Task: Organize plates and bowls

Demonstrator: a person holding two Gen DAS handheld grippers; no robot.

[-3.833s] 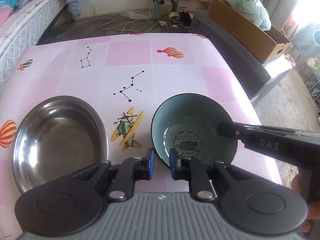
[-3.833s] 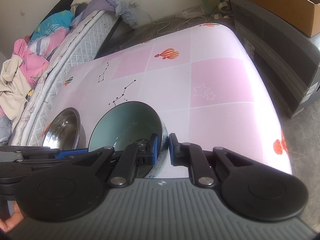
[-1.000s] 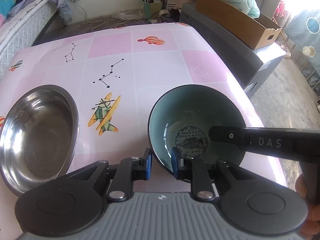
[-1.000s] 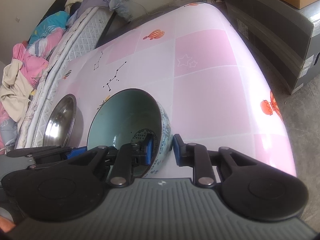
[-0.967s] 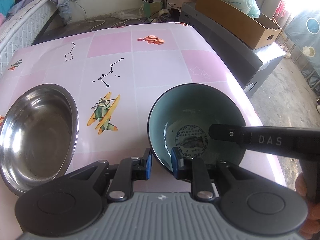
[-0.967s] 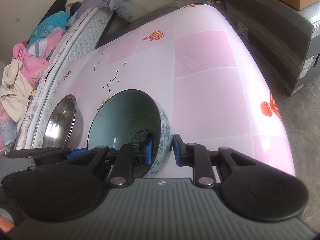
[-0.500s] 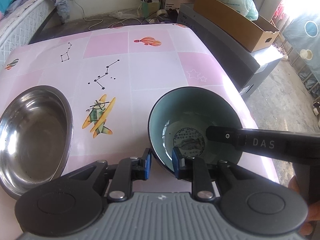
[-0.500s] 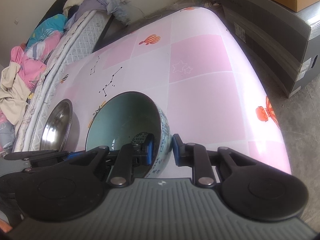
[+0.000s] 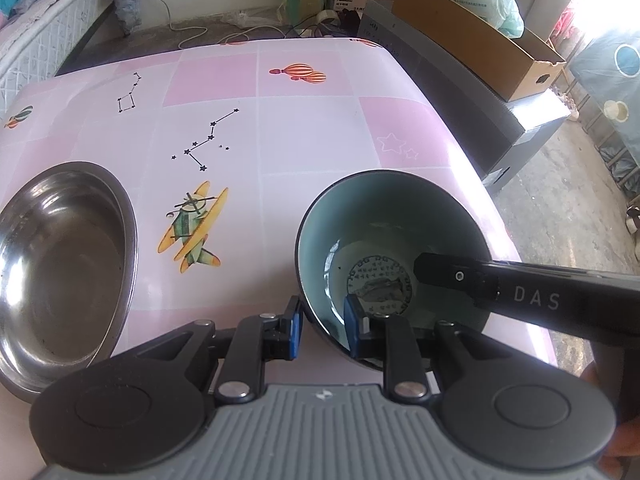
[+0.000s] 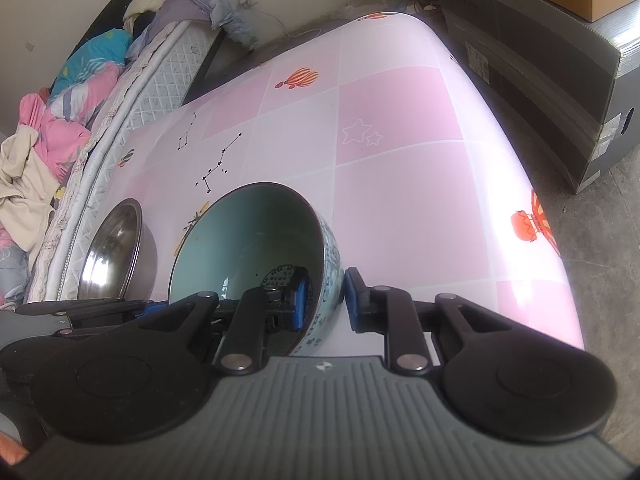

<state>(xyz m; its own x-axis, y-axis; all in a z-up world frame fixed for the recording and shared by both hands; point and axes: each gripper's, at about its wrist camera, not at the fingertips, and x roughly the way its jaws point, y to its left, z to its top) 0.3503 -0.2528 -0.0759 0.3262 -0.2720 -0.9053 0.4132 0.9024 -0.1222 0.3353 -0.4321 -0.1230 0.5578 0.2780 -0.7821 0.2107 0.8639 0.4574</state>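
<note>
A teal ceramic bowl [image 9: 384, 236] with a fish medallion inside and a blue-and-white outside is held over the near right part of the pink table [image 9: 304, 132]. My left gripper [image 9: 320, 322] is shut on its near rim, one finger inside and one outside. My right gripper [image 10: 323, 300] is shut on the bowl's right rim [image 10: 328, 264]; its arm reaches into the bowl in the left wrist view. A steel bowl [image 9: 56, 264] sits on the table at the left, also in the right wrist view [image 10: 114, 252].
A mattress with heaped clothes [image 10: 60, 120] runs along the table's left side. A dark cabinet [image 9: 472, 96] carrying a cardboard box [image 9: 480, 36] stands to the right. The table's right edge drops to a concrete floor [image 9: 560, 200].
Both grippers have carried the teal bowl slightly left, toward the steel bowl, keeping their hold on its rim. The steel bowl has not moved on the table.
</note>
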